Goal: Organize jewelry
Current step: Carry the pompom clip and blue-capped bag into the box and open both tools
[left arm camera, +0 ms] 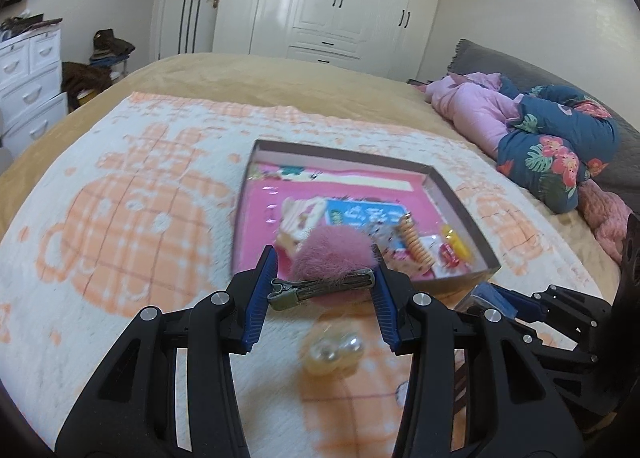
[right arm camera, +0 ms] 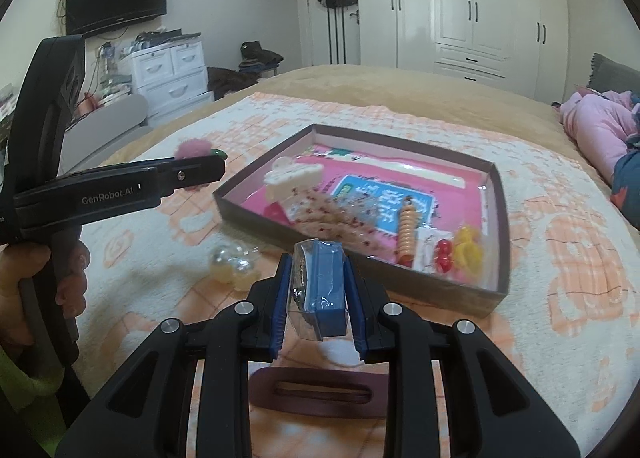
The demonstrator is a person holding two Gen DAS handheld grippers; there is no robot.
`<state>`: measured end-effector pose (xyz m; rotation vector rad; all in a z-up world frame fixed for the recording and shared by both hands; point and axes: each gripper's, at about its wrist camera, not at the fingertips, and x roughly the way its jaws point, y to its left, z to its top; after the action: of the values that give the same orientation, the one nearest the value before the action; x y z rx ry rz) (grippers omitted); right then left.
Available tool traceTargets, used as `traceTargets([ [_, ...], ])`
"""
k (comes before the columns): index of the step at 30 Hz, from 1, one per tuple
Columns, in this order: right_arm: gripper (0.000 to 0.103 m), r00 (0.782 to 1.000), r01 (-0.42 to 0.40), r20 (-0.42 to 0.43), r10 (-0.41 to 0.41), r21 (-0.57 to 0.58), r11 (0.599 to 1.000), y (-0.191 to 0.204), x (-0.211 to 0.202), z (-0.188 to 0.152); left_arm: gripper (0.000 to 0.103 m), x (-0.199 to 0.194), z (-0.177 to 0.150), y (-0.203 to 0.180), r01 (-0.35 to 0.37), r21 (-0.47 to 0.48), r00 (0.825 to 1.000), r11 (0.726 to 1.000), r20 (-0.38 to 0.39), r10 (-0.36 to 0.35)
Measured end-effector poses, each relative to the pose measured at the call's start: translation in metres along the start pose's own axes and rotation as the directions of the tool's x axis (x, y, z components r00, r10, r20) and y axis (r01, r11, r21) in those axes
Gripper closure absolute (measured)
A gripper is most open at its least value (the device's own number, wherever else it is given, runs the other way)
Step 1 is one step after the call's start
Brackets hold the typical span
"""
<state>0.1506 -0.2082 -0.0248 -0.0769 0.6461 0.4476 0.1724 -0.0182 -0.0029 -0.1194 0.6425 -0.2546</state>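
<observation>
My left gripper (left arm camera: 325, 272) is shut on a metal hair clip (left arm camera: 316, 287) topped with a pink pompom (left arm camera: 332, 250), and holds it above the blanket just short of the box. In the right wrist view that gripper (right arm camera: 218, 168) shows side-on at the left, the pompom (right arm camera: 194, 148) at its tip. My right gripper (right arm camera: 318, 264) is shut on a blue packet in clear wrap (right arm camera: 322, 290), near the box's front edge. The shallow brown box (right arm camera: 498, 218) has a pink floor and holds a white claw clip (right arm camera: 292, 178), an orange spiral tie (right arm camera: 406, 234) and red and yellow pieces (right arm camera: 460, 254).
A pearly bauble tie (right arm camera: 230, 264) and a dark brown barrette (right arm camera: 320, 390) lie on the orange-and-white blanket (left arm camera: 120, 218) in front of the box. Pink and floral bedding (left arm camera: 552, 138) is heaped at the right. A hand (right arm camera: 68, 270) grips the left tool's handle.
</observation>
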Motion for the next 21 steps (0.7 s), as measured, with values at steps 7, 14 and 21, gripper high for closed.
traceTargets([
  [7, 0.078, 0.999, 0.04, 0.027, -0.041, 0.041, 0.998, -0.028, -0.005, 0.006, 0.066, 0.018, 0.015, -0.019, 0.025, 0.024, 1.0, 0.999, 0.001, -0.025],
  [14, 0.078, 0.994, 0.092, 0.046, -0.095, 0.064, 0.994, -0.051, -0.006, 0.015, 0.066, 0.037, 0.029, -0.036, 0.047, 0.064, 0.999, 0.997, -0.01, -0.046],
  [21, 0.078, 0.99, 0.133, 0.039, -0.137, 0.095, 0.987, -0.078, 0.001, 0.02, 0.066, 0.061, 0.035, -0.05, 0.051, 0.104, 0.998, 0.993, -0.042, -0.047],
])
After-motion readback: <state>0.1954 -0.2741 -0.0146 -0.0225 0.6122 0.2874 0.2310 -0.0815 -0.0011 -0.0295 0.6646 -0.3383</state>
